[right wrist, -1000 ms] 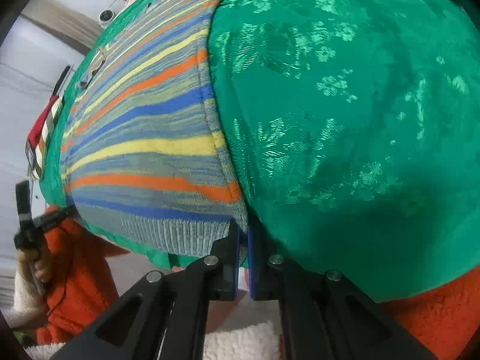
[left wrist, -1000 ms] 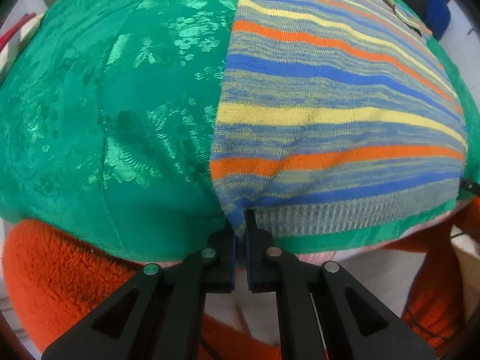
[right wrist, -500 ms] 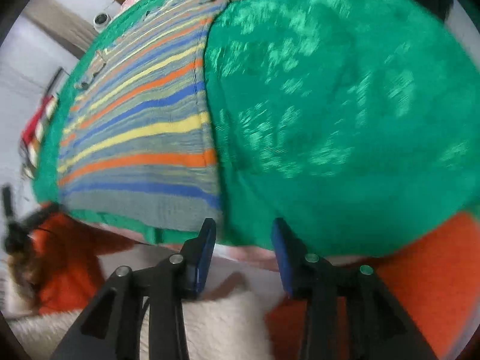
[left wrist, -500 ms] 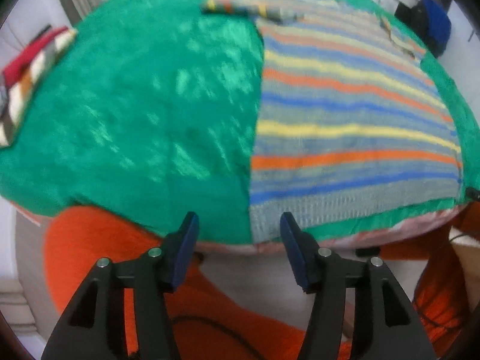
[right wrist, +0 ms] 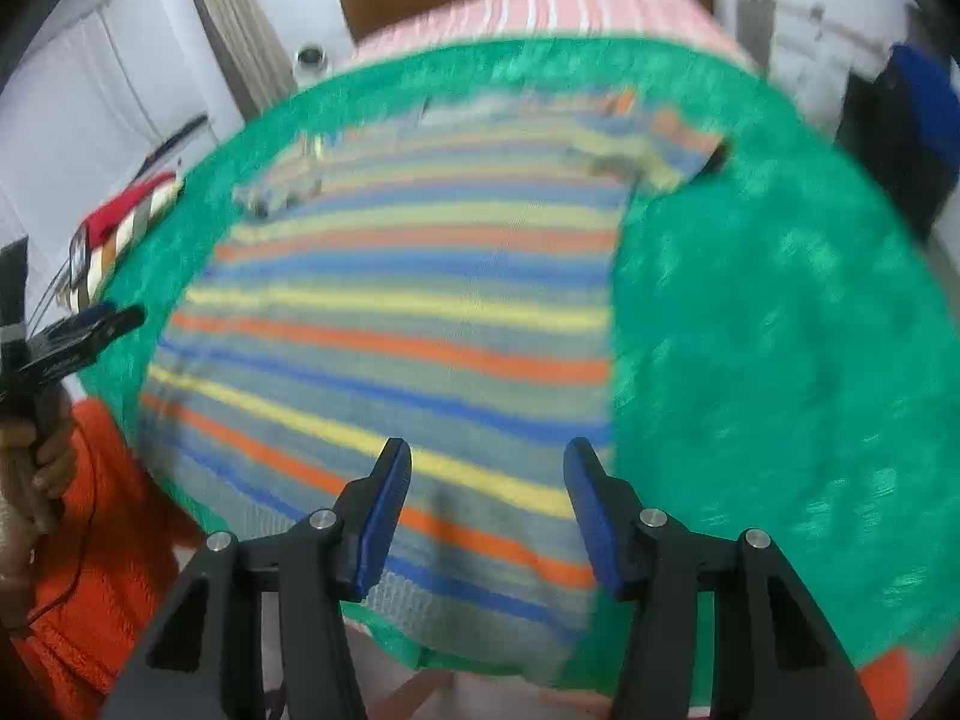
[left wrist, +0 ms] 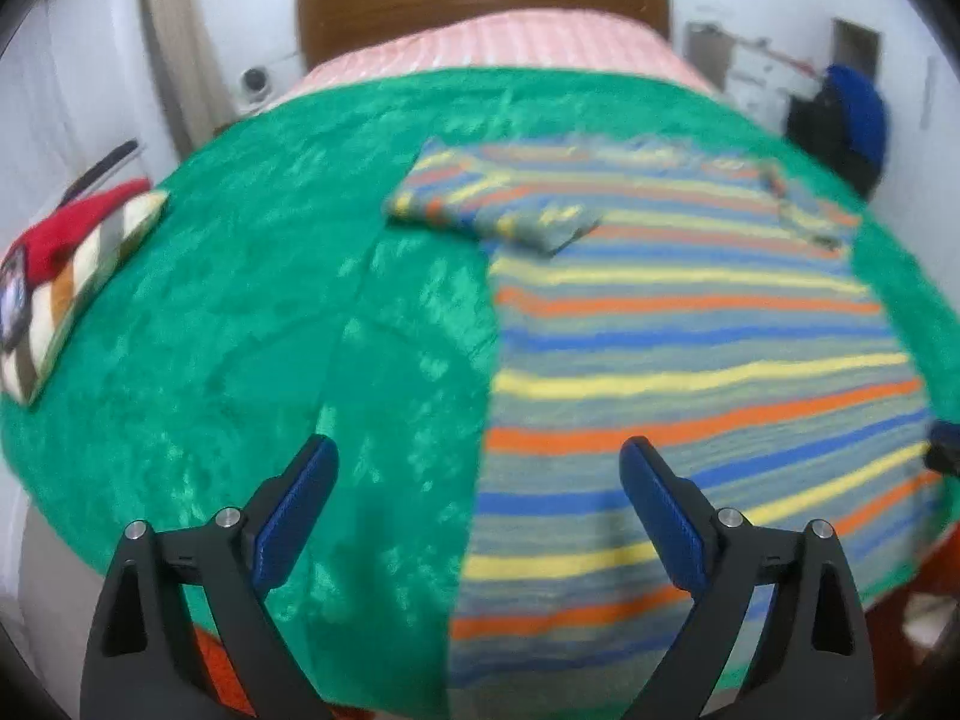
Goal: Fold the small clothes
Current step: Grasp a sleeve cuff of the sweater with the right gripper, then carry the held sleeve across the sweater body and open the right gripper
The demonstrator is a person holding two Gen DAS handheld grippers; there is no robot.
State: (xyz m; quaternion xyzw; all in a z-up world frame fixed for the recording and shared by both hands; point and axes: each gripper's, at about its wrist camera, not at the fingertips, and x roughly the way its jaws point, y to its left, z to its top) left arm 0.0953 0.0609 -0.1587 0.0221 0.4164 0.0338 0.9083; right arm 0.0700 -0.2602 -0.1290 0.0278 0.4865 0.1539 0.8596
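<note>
Left wrist view: left tool (left wrist: 477,468) with jaws spread wide, nothing between them, held above the near part of the bed.
Left tool position: over the left edge of the striped sweater (left wrist: 690,372), one blue pad (left wrist: 294,516) over the green cover, the other over the knit.
Right wrist view: right tool (right wrist: 487,474) with jaws parted, holding nothing, above the sweater's lower right area.
Sweater: flat on the green bedspread (left wrist: 210,330), stripes of blue, yellow, orange and grey running across; ribbed hem at the near bed edge.
Sleeve: one sleeve (left wrist: 492,213) folded inward across the upper part of the body.
Bedspread: covers the near part of the bed; pink striped sheet (left wrist: 498,48) and brown headboard (left wrist: 480,0) beyond it.
Left of bed: folded red, white and brown striped item (left wrist: 66,276) on the cover's edge.
Near edge: orange fleece (right wrist: 78,540) below the bed edge, beside the person's hand.
Image quality: both views blurred; fine detail unreadable.
</note>
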